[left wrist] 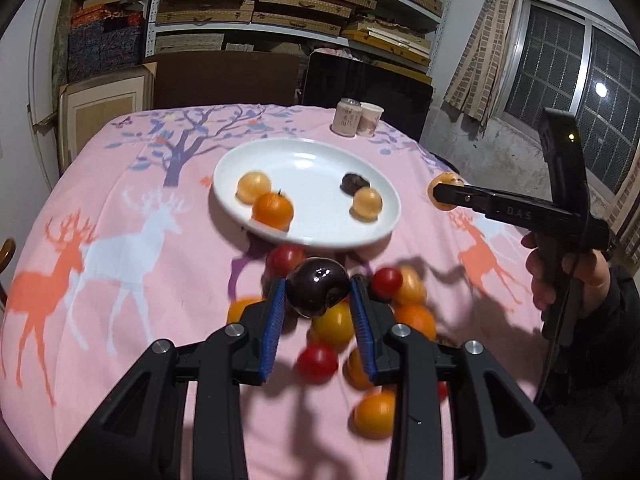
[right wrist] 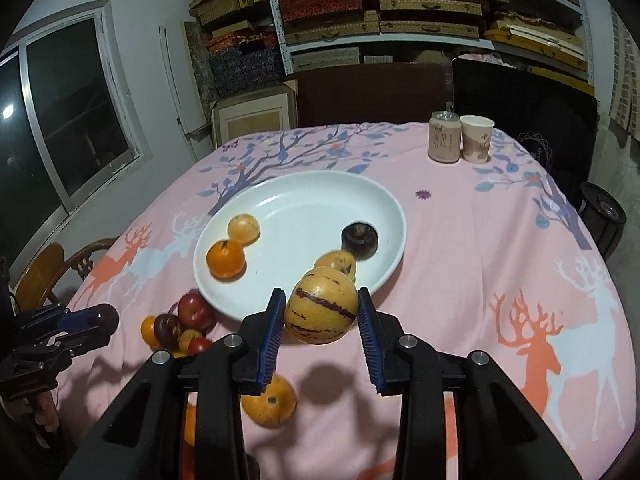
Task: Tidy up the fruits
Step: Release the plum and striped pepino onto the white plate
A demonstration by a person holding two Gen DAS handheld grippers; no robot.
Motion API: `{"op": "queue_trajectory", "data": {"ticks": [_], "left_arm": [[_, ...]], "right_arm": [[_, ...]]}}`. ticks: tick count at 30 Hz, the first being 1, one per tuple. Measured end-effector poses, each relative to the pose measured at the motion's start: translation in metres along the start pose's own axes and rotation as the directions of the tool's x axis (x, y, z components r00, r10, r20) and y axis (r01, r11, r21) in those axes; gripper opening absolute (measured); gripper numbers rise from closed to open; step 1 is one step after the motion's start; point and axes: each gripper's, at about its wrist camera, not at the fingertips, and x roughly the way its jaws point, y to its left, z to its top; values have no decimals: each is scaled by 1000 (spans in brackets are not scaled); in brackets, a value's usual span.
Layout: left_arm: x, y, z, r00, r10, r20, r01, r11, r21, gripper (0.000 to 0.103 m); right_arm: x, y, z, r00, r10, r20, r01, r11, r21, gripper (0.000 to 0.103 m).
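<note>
My left gripper [left wrist: 318,282] is shut on a dark purple plum [left wrist: 318,290], held above a loose pile of red, orange and yellow fruits [left wrist: 414,314] on the pink tablecloth. Just beyond stands a white plate [left wrist: 308,164] with an orange [left wrist: 273,210], two pale yellow fruits and a dark one. My right gripper [right wrist: 321,296] is shut on a yellow fruit with purple stripes [right wrist: 320,312], near the plate's [right wrist: 304,204] front edge. In the left wrist view, the right gripper [left wrist: 440,195] hangs right of the plate. The right wrist view has the left gripper [right wrist: 100,320] at far left.
A can [right wrist: 444,136] and a paper cup [right wrist: 476,138] stand at the table's far side. A yellow fruit [right wrist: 269,402] lies under my right gripper. Dark chairs and stacked shelves rise behind the table; a wooden chair [right wrist: 40,276] sits at its left.
</note>
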Motion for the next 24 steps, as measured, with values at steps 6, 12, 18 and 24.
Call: {"op": "queue_trajectory", "data": {"ticks": [6, 12, 18, 24], "left_arm": [[59, -18, 56, 1000, -4, 10, 4, 998, 63, 32], [126, -20, 84, 997, 36, -63, -31, 996, 78, 32], [149, -3, 90, 994, 57, -94, -57, 998, 1, 61], [98, -3, 70, 998, 37, -53, -38, 999, -6, 69]], "right_arm": [[38, -23, 43, 998, 2, 60, -8, 995, 97, 36], [91, -24, 55, 1000, 27, 6, -28, 995, 94, 37], [103, -17, 55, 999, 52, -16, -50, 995, 91, 53], [57, -23, 32, 997, 81, 9, -81, 989, 125, 59]]}}
